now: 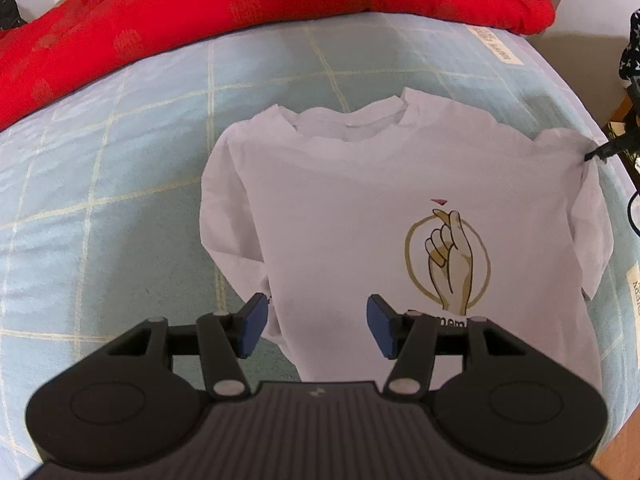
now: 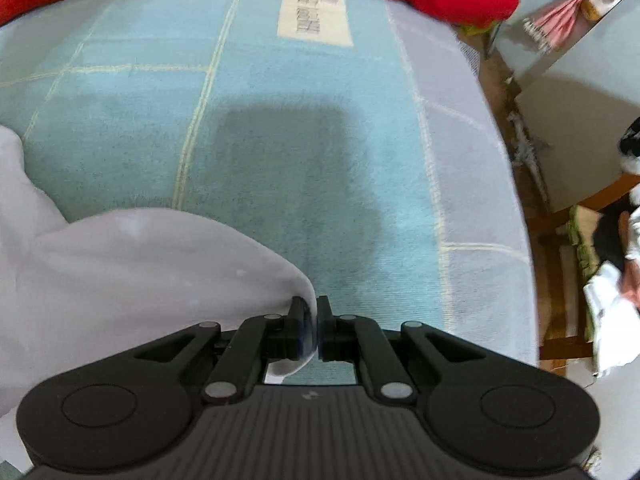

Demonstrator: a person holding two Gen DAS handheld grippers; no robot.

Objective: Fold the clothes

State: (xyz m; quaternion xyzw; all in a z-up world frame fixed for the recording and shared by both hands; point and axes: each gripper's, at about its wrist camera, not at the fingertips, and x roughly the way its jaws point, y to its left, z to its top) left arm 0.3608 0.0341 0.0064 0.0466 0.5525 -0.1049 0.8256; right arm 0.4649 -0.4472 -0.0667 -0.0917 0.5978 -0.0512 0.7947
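White T-shirt [image 1: 360, 200] spread flat, print side up, on the pale blue checked bed cover [image 1: 120, 160], collar toward the red quilt [image 1: 200, 12] bunched along the far edge. Left gripper [image 1: 316, 326] hovering over the near hem, blue pads [image 1: 253, 324] apart, nothing between them. Right gripper [image 2: 313, 330] clamped tight on a corner of the white cloth, fabric draping away to its left. Right edge of bed and wooden floor [image 2: 500, 80] just beyond.
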